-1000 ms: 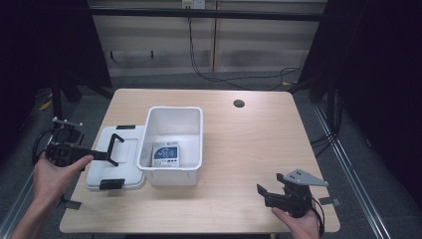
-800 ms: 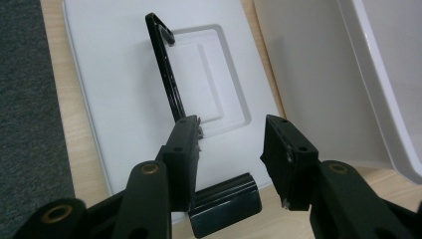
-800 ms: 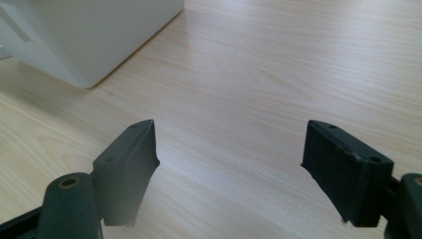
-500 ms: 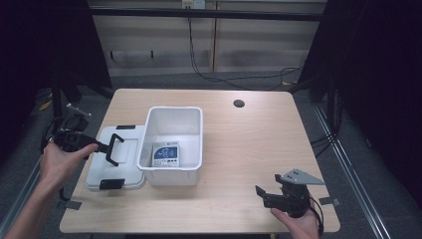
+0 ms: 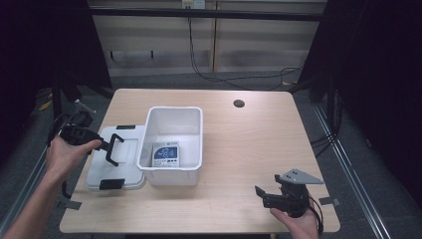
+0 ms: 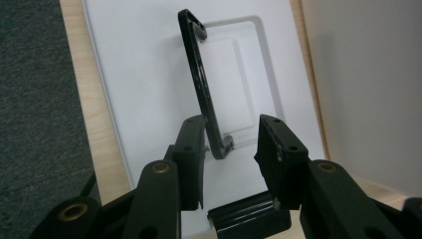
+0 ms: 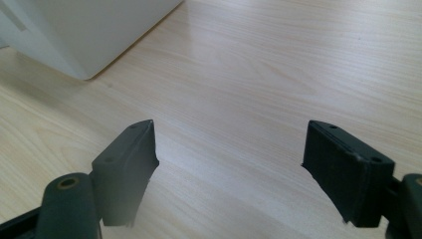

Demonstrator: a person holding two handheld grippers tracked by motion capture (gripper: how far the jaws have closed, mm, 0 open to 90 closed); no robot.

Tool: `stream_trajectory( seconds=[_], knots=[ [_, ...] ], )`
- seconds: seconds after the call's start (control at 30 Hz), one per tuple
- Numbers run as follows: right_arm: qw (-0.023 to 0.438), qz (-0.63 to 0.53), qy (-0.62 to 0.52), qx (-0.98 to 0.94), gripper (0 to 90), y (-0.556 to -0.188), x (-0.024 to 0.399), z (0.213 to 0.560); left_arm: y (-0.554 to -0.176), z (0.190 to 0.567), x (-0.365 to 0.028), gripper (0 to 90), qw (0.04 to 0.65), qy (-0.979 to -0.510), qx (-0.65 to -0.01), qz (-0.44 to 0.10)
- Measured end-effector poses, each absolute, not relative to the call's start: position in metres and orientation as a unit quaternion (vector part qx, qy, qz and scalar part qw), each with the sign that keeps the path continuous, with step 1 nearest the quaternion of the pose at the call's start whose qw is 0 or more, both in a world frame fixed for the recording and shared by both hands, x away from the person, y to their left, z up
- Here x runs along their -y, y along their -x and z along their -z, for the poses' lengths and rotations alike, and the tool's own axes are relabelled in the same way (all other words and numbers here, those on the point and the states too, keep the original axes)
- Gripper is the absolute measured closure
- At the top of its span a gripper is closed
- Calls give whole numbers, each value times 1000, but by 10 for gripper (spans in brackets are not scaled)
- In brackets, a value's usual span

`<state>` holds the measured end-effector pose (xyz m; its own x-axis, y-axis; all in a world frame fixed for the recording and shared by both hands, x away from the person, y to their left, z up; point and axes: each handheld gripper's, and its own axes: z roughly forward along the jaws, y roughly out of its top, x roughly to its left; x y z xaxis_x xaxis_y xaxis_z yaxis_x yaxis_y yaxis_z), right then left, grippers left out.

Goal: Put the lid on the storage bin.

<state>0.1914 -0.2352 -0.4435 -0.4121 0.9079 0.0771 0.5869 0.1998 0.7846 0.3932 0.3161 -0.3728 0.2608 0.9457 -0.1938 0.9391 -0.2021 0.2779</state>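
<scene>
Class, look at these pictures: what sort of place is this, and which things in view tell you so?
Probably a lab or recording workspace, not a home: a bare wooden table with a cable hole, loose cables on the floor behind it, dark curtains at the sides, and a hand-held left gripper.

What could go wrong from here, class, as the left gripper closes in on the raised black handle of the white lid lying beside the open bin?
1. The left gripper has been closing, but the black handle touches only one jaw; the off-centre grip may slip.
2. The lid lies against the bin, so lifting could knock it.
3. The right gripper rests open, far from steadying the bin.
</scene>
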Motion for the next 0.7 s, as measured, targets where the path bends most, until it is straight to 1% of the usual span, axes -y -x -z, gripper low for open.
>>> stream_trajectory(
  seconds=[0.07, 0.17, 0.33, 0.43, 0.47, 0.7],
  knots=[
    [207, -386, -500, -747, 204, -192, 235, 444, -397, 374, -315, 668, 166, -772, -613, -8],
    [207, -386, -500, -747, 203, -192, 235, 444, -402, 376, -314, 639, 160, -771, -616, -4],
    [206, -386, -501, -747, 201, -192, 235, 444, -410, 387, -313, 637, 143, -770, -622, 5],
    [203, -382, -499, -751, 200, -192, 234, 445, -413, 393, -311, 645, 137, -770, -624, 5],
    [201, -380, -499, -753, 200, -192, 234, 445, -416, 396, -311, 645, 137, -769, -624, 13],
    [201, -376, -496, -757, 200, -193, 233, 446, -422, 399, -308, 679, 123, -765, -633, 9]
  ],
)
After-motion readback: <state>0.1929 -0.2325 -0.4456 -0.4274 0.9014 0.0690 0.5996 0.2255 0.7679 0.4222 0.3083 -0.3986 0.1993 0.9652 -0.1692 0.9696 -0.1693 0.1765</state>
